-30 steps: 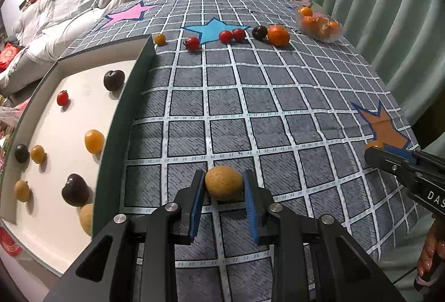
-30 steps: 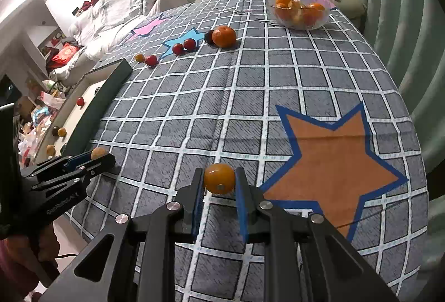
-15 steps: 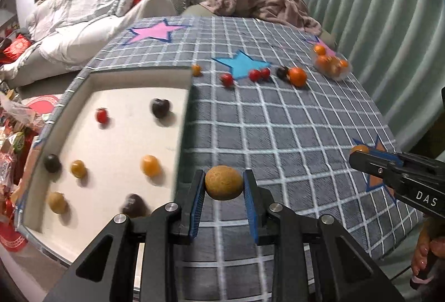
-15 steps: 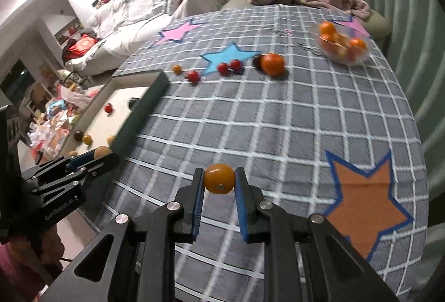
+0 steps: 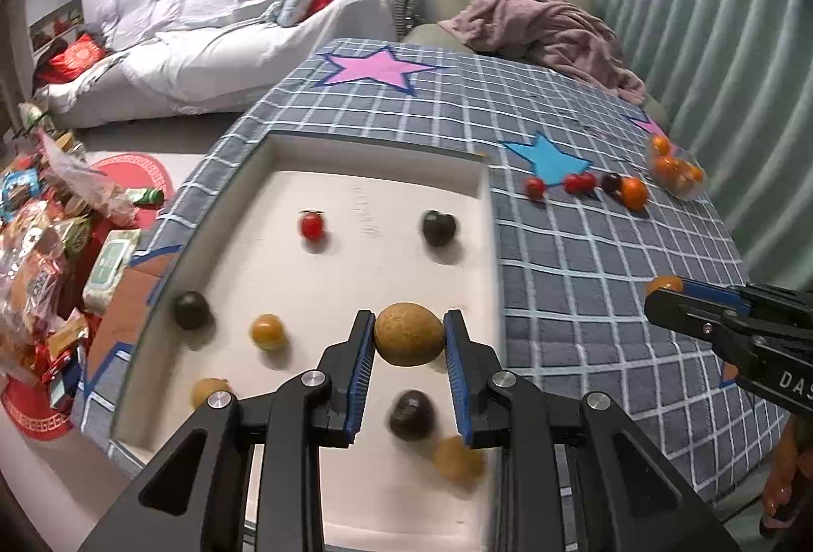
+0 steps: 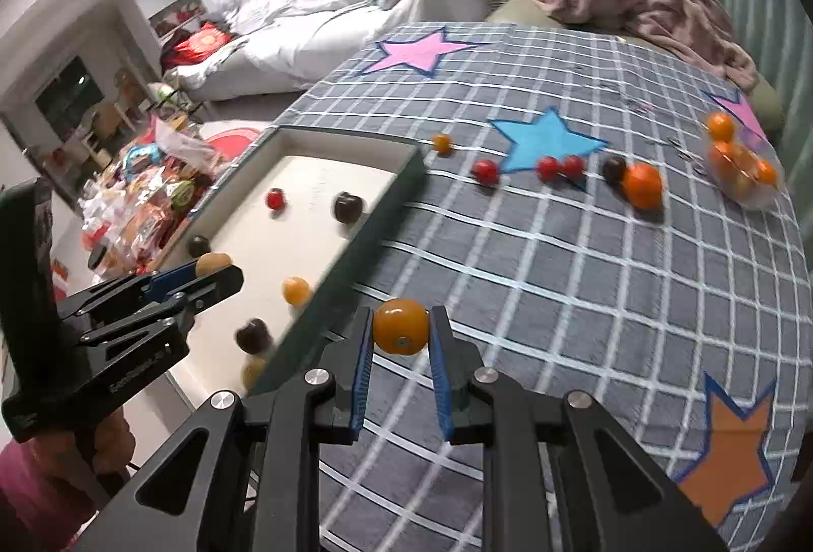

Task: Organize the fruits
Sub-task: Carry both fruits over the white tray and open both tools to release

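Note:
My left gripper (image 5: 409, 341) is shut on a tan round fruit (image 5: 409, 333) and holds it above the white tray (image 5: 355, 196), which holds several dark, red and yellow fruits. My right gripper (image 6: 401, 338) is shut on a small orange fruit (image 6: 400, 332) above the checked cloth, just right of the tray's dark wall (image 6: 355, 257). The left gripper also shows in the right wrist view (image 6: 213, 270), and the right gripper in the left wrist view (image 5: 665, 290).
A row of loose fruits lies on the cloth: red ones (image 6: 485, 171), a dark one (image 6: 614, 168), an orange (image 6: 643, 185). A clear bowl of oranges (image 6: 739, 166) stands at the far right. Snack bags (image 5: 40, 257) clutter the floor left of the table.
Both grippers have moved left with their fruits. The left one now hangs over the tray; the right one has come from the orange star to the tray's edge.

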Motion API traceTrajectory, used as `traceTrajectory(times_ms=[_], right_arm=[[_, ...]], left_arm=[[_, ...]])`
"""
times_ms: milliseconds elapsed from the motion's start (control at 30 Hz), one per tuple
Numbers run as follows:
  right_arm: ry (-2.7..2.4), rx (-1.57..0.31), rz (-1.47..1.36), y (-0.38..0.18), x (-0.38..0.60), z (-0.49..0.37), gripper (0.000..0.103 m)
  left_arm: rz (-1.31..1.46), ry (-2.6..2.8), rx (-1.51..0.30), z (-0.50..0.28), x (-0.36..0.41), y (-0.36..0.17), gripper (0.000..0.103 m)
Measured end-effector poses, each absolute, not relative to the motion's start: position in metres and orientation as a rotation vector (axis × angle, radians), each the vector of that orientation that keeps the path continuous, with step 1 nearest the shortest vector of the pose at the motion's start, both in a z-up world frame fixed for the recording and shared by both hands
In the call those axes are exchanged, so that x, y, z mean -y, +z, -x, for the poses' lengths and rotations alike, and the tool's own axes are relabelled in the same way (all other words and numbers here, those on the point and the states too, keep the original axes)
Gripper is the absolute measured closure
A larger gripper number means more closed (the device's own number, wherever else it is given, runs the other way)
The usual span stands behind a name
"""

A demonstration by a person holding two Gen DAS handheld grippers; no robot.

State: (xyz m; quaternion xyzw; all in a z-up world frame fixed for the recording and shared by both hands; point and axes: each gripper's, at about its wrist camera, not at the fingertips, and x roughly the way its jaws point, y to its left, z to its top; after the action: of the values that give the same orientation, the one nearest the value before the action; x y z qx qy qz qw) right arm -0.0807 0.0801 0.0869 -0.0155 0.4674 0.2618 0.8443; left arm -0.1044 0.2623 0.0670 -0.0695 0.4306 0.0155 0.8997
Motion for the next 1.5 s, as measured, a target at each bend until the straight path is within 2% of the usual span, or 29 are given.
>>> traceTrajectory(times_ms=[633, 1500], right_arm=[[0.633, -1.037, 0.077, 0.078, -0.143, 0.043, 0.08], [0.649, -1.126, 0.207, 0.031, -0.196, 0.004, 0.08]], left_arm=[[0.148, 0.115, -0.931, 0.076, -0.301, 0.047, 0.074], [0.014, 0.202, -1.035, 0.032, -0.299, 0.015, 0.074]])
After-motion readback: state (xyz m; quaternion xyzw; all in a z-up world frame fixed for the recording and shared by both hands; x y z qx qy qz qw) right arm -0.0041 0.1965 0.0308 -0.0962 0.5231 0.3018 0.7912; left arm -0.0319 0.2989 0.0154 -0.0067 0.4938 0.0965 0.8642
